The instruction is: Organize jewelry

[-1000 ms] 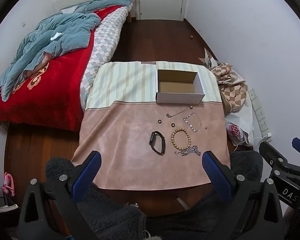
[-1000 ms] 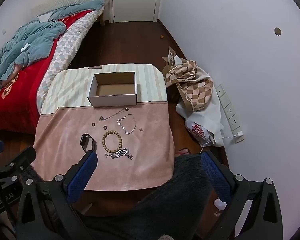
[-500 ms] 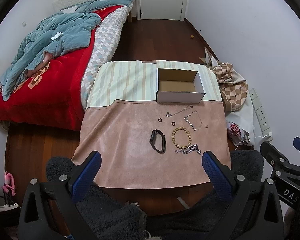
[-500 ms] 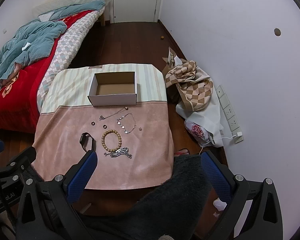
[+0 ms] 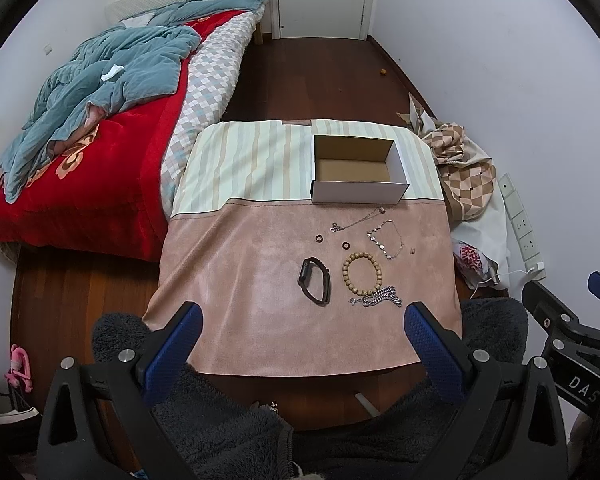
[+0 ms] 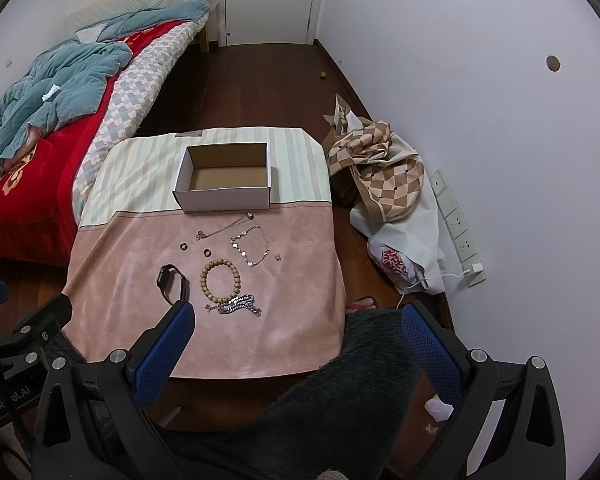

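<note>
Where legible, "GenR…ot.AI" on left claw [image 6: 4, 300]

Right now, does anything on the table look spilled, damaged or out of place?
Nothing damaged. The cardboard box sits upright and empty. All the jewelry lies loose on the pink cloth in front of it, including the bead bracelet, black band and silver chain. Both grippers hang open and empty.

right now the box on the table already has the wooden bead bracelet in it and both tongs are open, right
Not quite. The box is empty in the left wrist view; the wooden bead bracelet lies on the pink cloth beside the black band. Both the left tongs and right tongs are open.
</note>
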Available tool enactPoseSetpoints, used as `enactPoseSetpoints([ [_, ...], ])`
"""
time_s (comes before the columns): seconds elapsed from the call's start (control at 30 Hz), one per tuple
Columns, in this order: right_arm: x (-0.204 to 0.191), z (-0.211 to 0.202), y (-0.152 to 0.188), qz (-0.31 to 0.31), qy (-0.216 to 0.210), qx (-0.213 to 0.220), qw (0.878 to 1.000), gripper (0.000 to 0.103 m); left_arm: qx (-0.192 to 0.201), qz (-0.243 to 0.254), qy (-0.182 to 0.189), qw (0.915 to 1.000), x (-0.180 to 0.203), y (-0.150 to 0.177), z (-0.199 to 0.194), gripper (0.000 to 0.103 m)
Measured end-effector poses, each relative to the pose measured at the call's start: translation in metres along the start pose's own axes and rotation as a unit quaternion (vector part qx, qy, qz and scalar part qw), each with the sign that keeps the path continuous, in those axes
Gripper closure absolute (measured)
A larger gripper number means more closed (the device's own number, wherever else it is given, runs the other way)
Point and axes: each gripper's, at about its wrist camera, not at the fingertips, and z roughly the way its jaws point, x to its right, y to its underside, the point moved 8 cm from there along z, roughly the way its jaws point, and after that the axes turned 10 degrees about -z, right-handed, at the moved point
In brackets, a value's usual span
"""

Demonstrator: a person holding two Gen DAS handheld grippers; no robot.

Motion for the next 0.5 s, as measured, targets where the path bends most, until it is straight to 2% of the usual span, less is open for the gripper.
enactPoseSetpoints([
  [0.5,-0.0022,0.0000,0.0022,0.000,0.001,0.000,1.000,0.000,0.000,0.002,-0.001,1.0000,0.0010,0.0034,0.0007,0.000],
])
